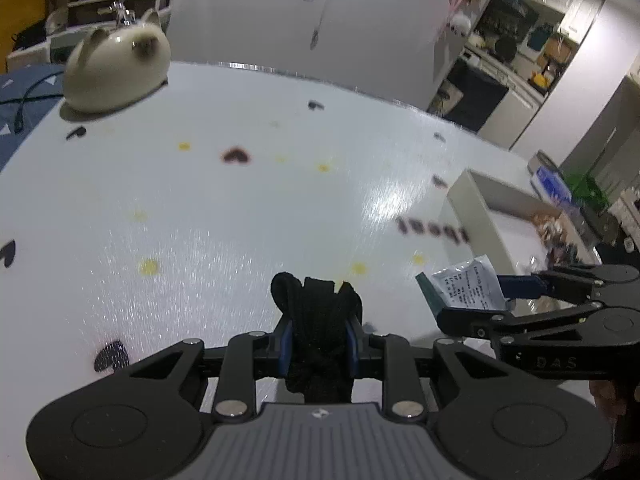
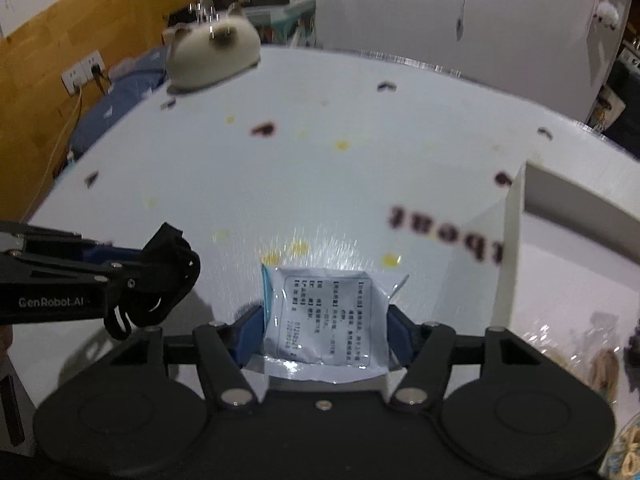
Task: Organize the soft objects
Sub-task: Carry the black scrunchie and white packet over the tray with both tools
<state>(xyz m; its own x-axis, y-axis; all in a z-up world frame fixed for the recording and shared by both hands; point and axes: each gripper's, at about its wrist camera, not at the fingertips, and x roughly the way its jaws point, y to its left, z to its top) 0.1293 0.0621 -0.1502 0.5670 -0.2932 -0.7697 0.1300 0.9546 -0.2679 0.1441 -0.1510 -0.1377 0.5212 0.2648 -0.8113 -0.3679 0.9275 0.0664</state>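
My left gripper is shut on a bundle of black fabric and holds it above the white table. It also shows in the right wrist view at the left, with the black fabric in it. My right gripper is shut on a white plastic packet with printed text. In the left wrist view the right gripper is at the right with the packet, beside a white box.
A cream cat-shaped plush sits at the table's far left corner; it also shows in the right wrist view. The white open box at the right holds wrapped items. The table bears printed hearts and yellow dots. A blue bed lies left.
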